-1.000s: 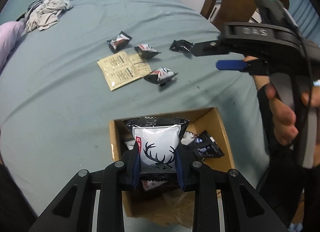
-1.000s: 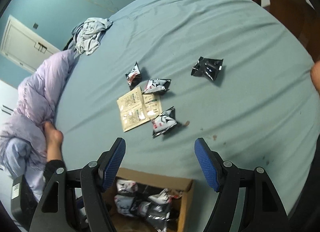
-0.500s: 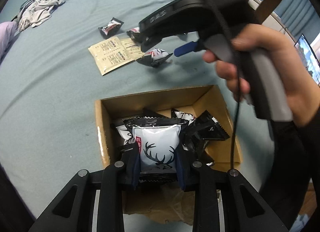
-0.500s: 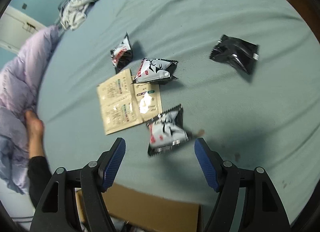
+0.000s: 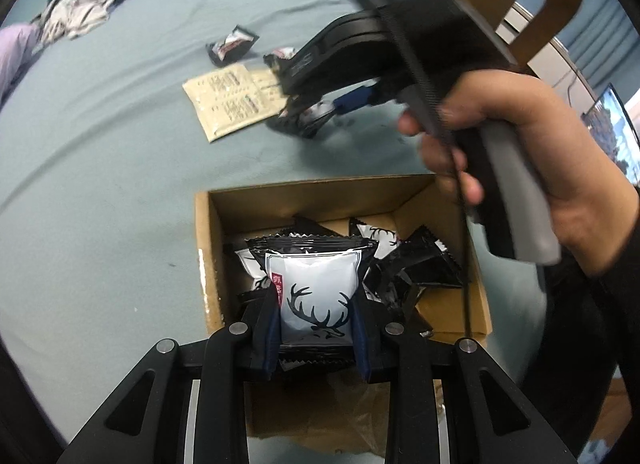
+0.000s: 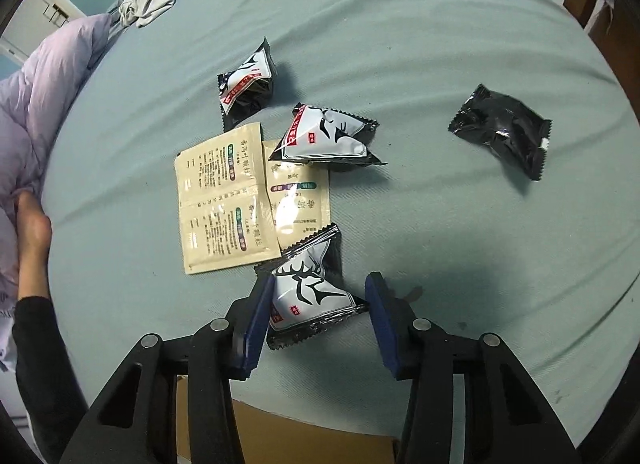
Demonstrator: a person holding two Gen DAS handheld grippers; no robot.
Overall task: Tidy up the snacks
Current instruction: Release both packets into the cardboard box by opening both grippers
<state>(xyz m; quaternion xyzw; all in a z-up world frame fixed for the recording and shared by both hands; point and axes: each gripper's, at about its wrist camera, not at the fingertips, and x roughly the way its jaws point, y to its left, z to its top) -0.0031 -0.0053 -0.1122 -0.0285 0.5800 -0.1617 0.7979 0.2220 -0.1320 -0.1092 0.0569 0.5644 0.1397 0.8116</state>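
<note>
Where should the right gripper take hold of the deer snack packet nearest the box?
Grip the deer snack packet across its puffed middle, coming from above. It lies flat on the bedsheet, and the right gripper, just closing, already straddles its two long sides.

The snack packets (image 6: 308, 296) look shiny plastic, the box (image 5: 208, 248) is brown cardboard, the bedsheet (image 6: 440, 224) is soft cloth

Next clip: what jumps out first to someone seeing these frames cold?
The left tool grips a deer-print snack packet over the cardboard box of similar packets. The right tool, jaws just closing, straddles another deer-print packet on the blue-grey sheet, beside two beige sachets.
</note>
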